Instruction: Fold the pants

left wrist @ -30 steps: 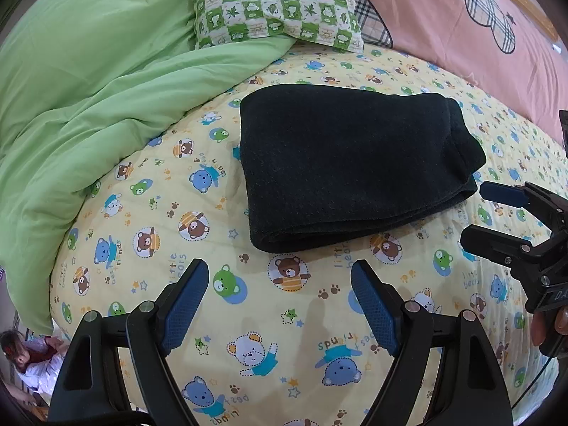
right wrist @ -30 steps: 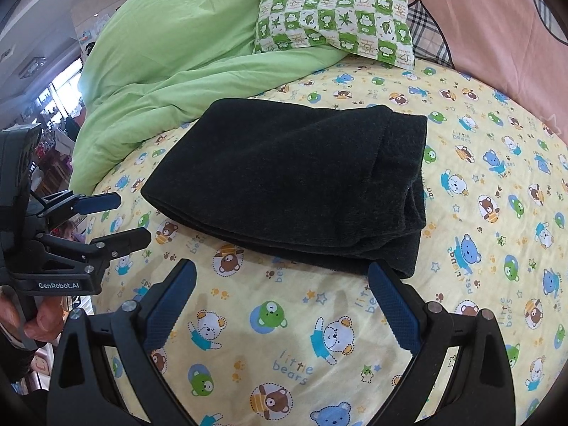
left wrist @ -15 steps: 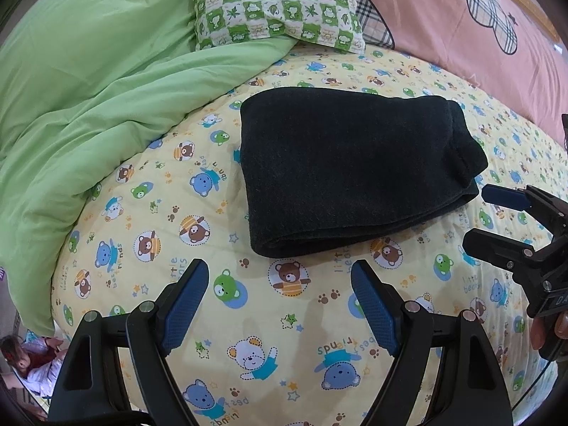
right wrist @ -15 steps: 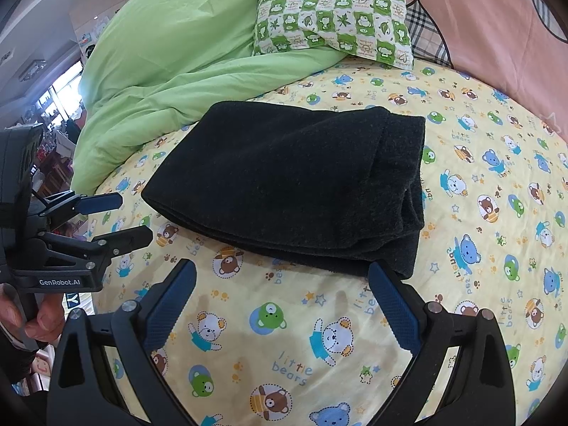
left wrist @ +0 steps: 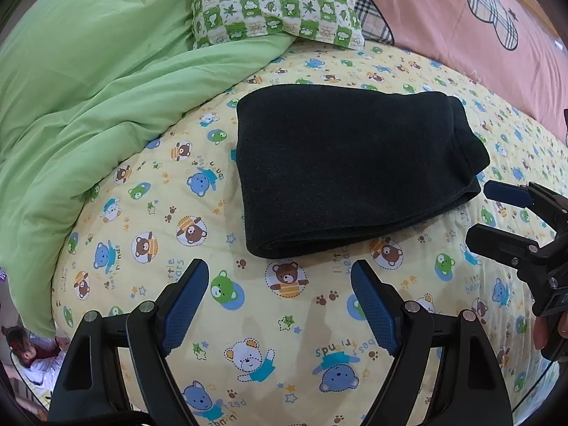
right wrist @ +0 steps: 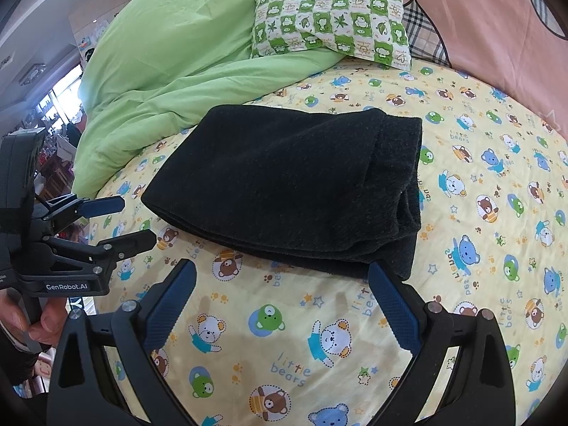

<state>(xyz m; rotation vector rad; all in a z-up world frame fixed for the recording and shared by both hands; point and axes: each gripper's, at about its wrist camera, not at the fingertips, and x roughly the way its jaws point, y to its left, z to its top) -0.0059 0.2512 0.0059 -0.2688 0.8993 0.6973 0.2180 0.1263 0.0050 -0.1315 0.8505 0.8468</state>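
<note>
Both tongs, left tongs (left wrist: 280, 305) and right tongs (right wrist: 282, 305), gape wide and empty just short of the folded black pants (left wrist: 348, 174), whose long axis runs across them on the bed (left wrist: 284, 337), neither clearly nearer.

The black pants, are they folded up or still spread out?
Folded. The black pants lie as a compact stack on the bear sheet, layered edges showing at the near side; neither open gripper touches them.
</note>
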